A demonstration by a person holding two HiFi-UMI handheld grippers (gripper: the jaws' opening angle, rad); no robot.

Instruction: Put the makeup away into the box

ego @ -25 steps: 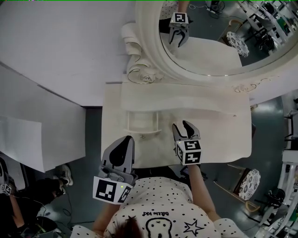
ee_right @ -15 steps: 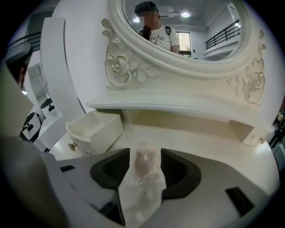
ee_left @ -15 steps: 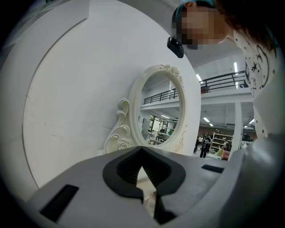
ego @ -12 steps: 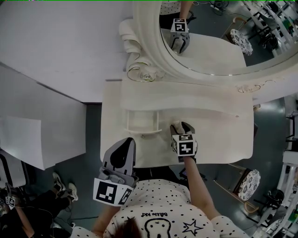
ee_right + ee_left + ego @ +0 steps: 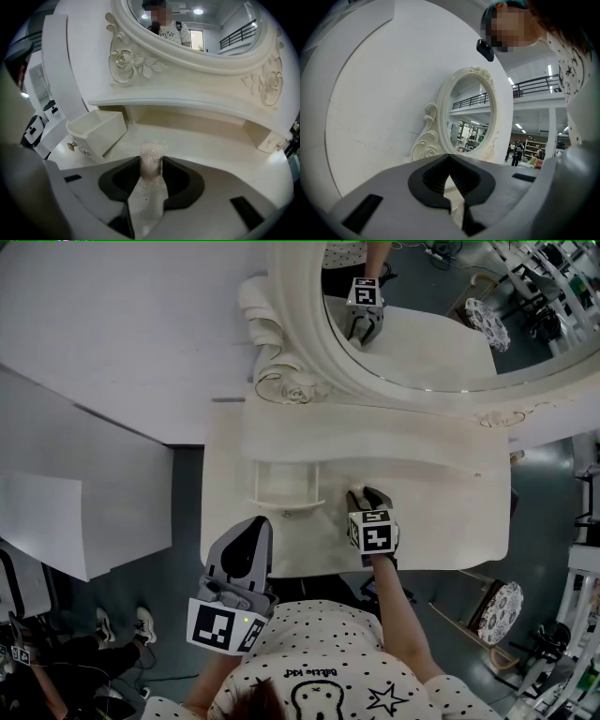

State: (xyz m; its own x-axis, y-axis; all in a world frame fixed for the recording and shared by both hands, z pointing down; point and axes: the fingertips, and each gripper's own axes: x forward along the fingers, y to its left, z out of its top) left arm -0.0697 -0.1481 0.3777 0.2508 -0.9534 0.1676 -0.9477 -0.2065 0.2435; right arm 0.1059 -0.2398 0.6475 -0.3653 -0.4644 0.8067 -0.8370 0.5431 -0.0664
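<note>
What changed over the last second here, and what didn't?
The right gripper dropped towards the white dresser top, and its jaws have just been closing on a pale pink makeup item between them. The left gripper, shut and empty, and the small open white box stayed put.

left gripper [image 5: 254, 523]: fingers together, empty, near level at desk [image 5: 450, 507] front edge | right gripper [image 5: 367, 495]: pitched down over desk, fingers just closing onto makeup tube [image 5: 151, 161]
</note>
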